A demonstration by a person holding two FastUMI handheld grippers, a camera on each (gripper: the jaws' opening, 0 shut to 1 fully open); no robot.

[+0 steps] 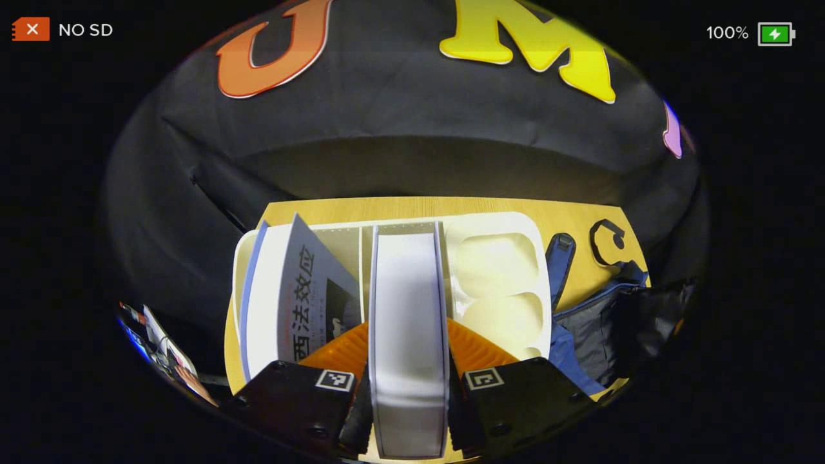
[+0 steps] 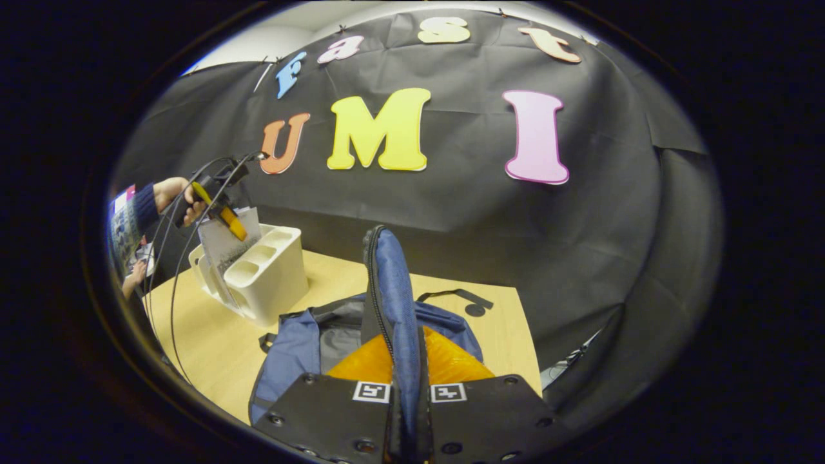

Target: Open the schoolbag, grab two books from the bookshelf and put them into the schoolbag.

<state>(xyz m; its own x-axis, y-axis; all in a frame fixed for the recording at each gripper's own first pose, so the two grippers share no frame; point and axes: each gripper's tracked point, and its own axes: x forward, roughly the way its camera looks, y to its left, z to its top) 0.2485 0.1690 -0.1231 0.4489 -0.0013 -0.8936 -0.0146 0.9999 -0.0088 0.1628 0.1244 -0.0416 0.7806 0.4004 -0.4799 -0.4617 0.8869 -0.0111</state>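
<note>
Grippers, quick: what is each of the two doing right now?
Left gripper: closed on a white book above the bookshelf.
Right gripper: closed on the blue schoolbag's flap, holding it up.

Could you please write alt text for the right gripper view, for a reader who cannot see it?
The right tongs are shut on the blue schoolbag's flap, holding it upright above the open schoolbag on the wooden table. Farther left, a hand with the left tongs holds a book at the white bookshelf.
</note>
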